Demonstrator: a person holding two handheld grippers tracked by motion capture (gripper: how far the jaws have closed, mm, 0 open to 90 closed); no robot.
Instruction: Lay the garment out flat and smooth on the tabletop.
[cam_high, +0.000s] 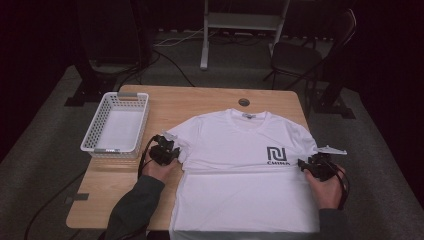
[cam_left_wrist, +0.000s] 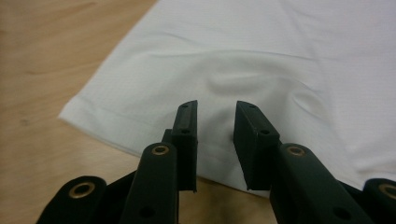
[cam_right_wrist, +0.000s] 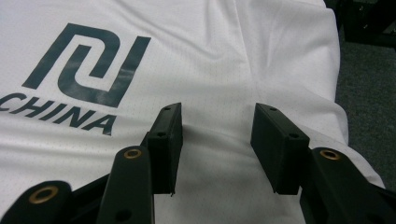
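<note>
White T-shirt (cam_high: 240, 165) with dark "CHINA" logo, flat, front up, on the wooden table (cam_high: 200, 102)

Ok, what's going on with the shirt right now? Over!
Left gripper open over sleeve hem. Right gripper open at other sleeve. White short-sleeved cotton T-shirt flat on wooden table, not gripped. White plastic basket off to the side, nothing blocking.

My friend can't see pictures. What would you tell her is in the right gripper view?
A white T-shirt lies spread flat, and the right gripper has its two black jaws open just above it. To the left, the shirt has a dark logo with the word CHINA under it.
</note>
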